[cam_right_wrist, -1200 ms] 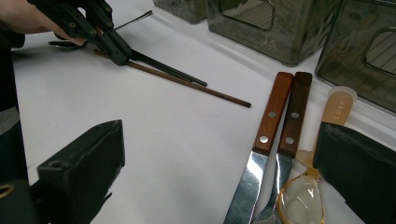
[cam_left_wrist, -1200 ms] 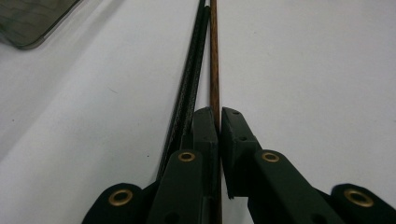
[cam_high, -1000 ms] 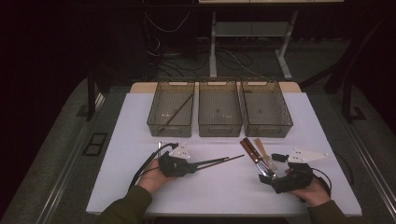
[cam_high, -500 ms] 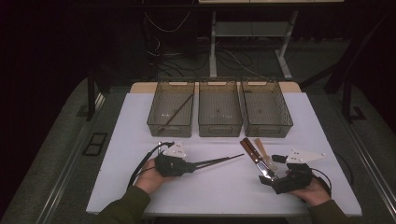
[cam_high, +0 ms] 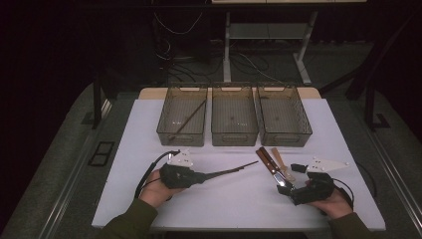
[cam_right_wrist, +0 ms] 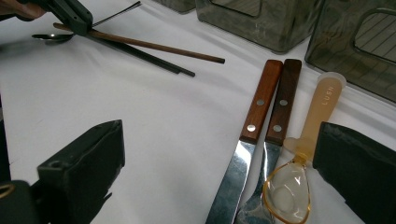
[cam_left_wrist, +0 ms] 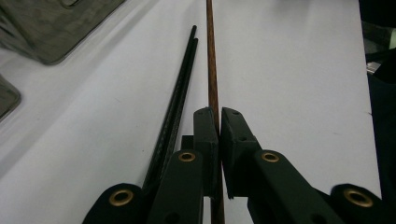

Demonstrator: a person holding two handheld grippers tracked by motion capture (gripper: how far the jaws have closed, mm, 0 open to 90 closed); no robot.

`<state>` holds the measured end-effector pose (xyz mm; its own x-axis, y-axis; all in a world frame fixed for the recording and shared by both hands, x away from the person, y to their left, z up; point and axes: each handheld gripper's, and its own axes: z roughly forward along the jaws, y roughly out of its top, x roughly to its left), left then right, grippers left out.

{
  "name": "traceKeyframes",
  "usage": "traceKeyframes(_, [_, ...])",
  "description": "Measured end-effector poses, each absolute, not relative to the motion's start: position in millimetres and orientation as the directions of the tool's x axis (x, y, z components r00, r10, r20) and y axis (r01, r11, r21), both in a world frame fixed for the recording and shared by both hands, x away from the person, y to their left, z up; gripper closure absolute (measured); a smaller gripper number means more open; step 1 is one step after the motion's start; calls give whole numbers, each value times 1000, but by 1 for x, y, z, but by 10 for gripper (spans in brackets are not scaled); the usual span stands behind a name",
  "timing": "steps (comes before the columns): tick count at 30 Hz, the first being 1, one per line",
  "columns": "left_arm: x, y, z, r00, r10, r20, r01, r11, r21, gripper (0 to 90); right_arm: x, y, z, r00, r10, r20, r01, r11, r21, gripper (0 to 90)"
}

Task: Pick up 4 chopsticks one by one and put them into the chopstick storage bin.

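Counting three bins (cam_high: 234,130), two knives (cam_right_wrist: 268,105), one spoon (cam_right_wrist: 306,140).

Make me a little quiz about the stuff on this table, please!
1. What does the left gripper hold?
2. True or false: the right gripper is shut on a knife.
3. How many bins stand at the back: A two, B three, C four?

Key:
1. The brown chopstick, pinched between its jaws, beside the black chopsticks.
2. False. Its jaws stand wide open around the two knives and the clear spoon.
3. B.
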<state>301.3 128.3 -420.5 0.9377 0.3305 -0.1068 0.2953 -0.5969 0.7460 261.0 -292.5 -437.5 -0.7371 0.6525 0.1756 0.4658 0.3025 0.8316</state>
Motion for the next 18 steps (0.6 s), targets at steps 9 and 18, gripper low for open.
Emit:
traceKeyframes(9, [299,140,-412,929,351,-119,312,-567,762,846,261,-292,-437,-741,650,170,458,305,835,24])
traceKeyframes(18, [299,151,-404,918,379,-116,323,-544,774,846,261,-292,-437,-742,648,171,457,303,836,24])
